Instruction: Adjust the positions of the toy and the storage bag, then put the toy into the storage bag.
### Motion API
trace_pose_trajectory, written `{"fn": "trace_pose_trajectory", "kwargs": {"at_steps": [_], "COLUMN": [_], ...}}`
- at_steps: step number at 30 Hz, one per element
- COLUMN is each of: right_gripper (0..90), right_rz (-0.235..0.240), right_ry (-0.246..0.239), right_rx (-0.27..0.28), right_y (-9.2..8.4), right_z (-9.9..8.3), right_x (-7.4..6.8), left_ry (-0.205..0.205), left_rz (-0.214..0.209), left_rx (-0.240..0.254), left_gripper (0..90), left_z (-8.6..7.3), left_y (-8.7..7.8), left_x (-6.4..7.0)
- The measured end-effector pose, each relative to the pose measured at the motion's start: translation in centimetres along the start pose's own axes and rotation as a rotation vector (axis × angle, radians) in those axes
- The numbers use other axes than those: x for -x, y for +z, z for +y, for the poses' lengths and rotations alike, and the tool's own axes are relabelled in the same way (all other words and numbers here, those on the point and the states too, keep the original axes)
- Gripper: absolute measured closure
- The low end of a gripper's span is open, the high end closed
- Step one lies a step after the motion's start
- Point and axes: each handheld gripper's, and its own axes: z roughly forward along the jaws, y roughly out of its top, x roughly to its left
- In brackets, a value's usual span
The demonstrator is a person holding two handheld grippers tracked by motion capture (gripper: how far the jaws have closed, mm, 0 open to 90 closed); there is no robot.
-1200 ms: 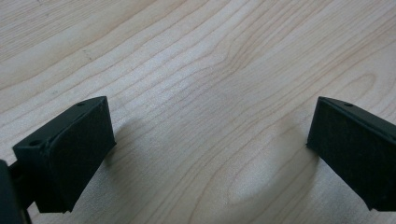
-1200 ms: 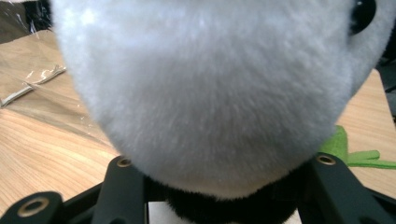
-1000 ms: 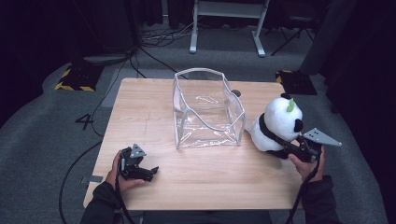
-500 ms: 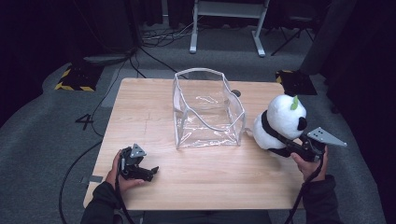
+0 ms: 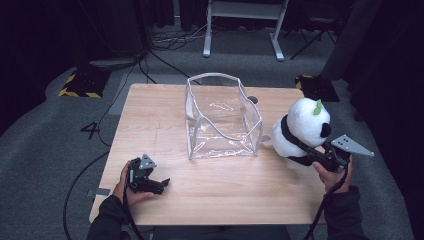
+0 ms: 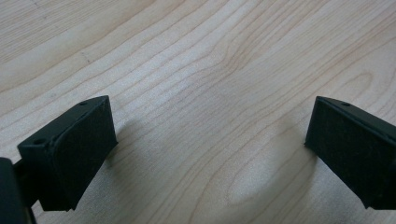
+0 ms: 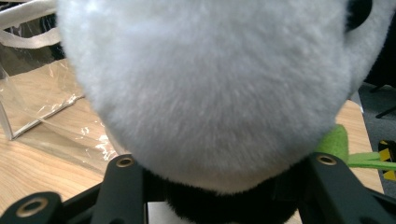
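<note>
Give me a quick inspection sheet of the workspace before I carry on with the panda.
Surface: wooden table, bare wood around the things.
Job's things: plush panda lifted at the table's right edge; clear plastic bag open and upright mid-table, empty.
Clutter: small dark round thing behind the bag, too small to tell.
Grippers: right claw shut on the panda's black band; left claw open, resting on the table.
Cables: one trails from each claw off the near edge; more on the floor behind.
Surroundings: grey carpet, hazard-striped blocks, a white frame's legs.
</note>
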Motion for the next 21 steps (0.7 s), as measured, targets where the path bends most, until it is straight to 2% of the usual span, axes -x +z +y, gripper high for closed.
{"fn": "trace_pose_trajectory", "kwargs": {"at_steps": [21], "right_gripper": [51.6], "right_rz": [-0.002], "right_ry": [-0.006], "right_rx": [0.034], "right_y": [-0.47], "right_z": [0.94], "right_x": [0.00], "left_ry": [0.000], "left_rz": [0.000], "left_rx": [0.000], "left_gripper": [2.0], "left_z": [0.00], "left_y": [0.00], "left_x": [-0.01]}}
